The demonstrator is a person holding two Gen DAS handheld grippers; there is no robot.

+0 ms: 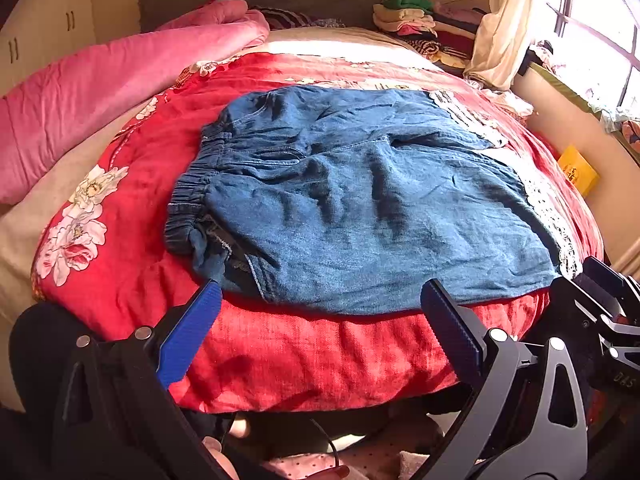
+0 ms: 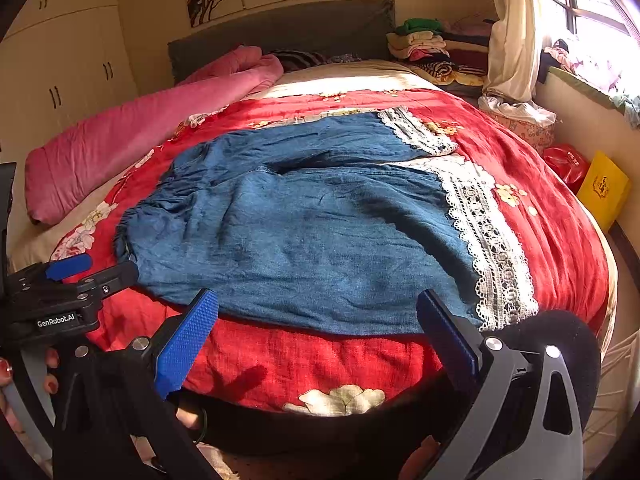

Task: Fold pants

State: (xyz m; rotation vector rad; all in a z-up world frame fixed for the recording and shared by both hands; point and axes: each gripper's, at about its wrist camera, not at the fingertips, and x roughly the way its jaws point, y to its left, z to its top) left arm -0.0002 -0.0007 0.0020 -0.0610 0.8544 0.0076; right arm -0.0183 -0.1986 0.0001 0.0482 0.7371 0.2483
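Red floral quilt (image 1: 304, 360) carries blue pants (image 1: 360, 200) laid flat; both grippers' fingers (image 1: 188, 332) (image 2: 184, 344) hover spread, holding nothing.

pants (image 1: 360, 208) on quilt (image 1: 304, 356), blanket (image 1: 100, 92) left

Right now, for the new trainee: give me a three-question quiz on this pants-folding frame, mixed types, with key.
1. True or false: the left tongs are shut on the denim pants.
2. Multiple choice: the pants' lace-trimmed hems lie toward which side in the right wrist view? A) left B) right C) hidden
3. Fill in: the pants lie on a red floral ____.

Key:
1. False. Both the left tongs and the right tongs are open, near the pants' front edge, holding nothing.
2. B; the elastic waistband is to the left.
3. Quilt.
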